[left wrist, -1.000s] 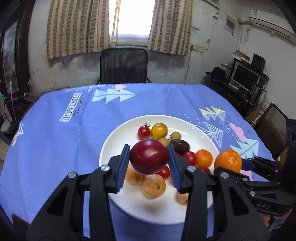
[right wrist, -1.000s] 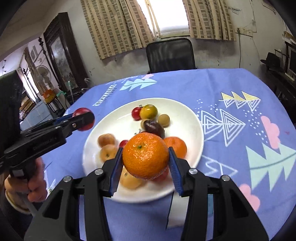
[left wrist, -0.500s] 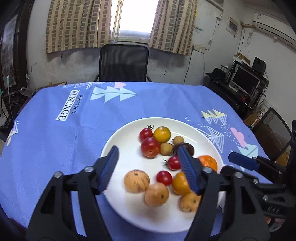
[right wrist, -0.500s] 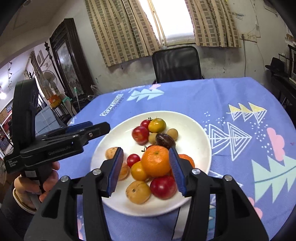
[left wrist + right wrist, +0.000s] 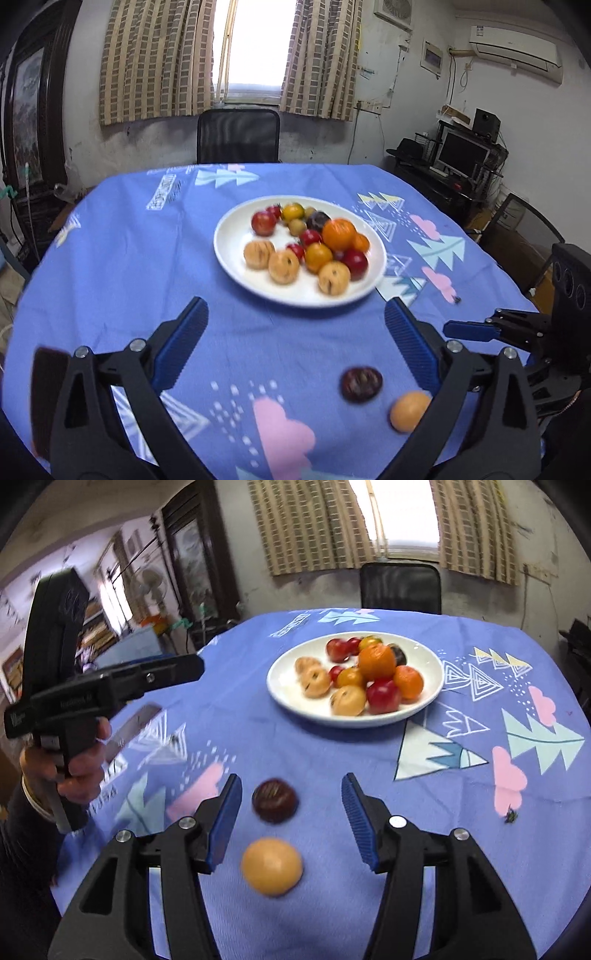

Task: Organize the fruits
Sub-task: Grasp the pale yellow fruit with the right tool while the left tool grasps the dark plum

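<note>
A white plate in the middle of the blue tablecloth holds a pile of fruit: a big orange, red plums, small tomatoes and tan speckled fruits. Nearer me, two loose fruits lie on the cloth: a dark brown one and a pale orange one. My left gripper is open and empty, well short of the plate. My right gripper is open and empty too, with both loose fruits between its fingers' lines, untouched. A hand holds the left gripper.
A black chair stands at the table's far side under the window. A computer desk is at the right. A dark flat object lies at the cloth's near left. A small dark speck sits on the cloth at right.
The left gripper let go of the red plum and the right gripper of the orange; both fruits lie on the plate. Both grippers have pulled back toward the near table edge.
</note>
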`<action>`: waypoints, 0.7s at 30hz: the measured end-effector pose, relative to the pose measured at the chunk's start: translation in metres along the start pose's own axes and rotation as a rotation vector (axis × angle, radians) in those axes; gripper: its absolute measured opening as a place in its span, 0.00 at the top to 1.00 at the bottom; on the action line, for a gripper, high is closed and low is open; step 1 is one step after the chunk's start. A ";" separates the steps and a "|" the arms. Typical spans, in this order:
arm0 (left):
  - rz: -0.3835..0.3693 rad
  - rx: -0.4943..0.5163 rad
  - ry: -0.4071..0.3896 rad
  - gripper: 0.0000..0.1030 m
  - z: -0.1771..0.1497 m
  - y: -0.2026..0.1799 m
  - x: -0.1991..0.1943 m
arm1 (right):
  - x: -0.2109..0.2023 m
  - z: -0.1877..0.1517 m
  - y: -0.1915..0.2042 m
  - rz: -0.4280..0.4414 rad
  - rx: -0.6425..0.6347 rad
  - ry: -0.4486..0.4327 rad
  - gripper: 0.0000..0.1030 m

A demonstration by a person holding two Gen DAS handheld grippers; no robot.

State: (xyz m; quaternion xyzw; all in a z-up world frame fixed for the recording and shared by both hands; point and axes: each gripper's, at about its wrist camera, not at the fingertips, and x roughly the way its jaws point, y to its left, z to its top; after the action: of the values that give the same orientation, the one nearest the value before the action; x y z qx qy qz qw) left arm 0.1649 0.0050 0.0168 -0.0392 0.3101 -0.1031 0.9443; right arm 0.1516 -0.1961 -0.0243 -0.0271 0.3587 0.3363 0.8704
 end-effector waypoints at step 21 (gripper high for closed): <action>0.018 -0.099 0.063 0.05 -0.035 0.019 0.011 | 0.040 -0.038 0.026 -0.022 -0.136 0.189 0.45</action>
State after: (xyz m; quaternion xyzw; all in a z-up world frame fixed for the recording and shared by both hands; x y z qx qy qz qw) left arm 0.1559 0.0214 -0.0198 -0.0799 0.3446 -0.0805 0.9319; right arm 0.1340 -0.1645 -0.0731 -0.1216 0.4154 0.3460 0.8324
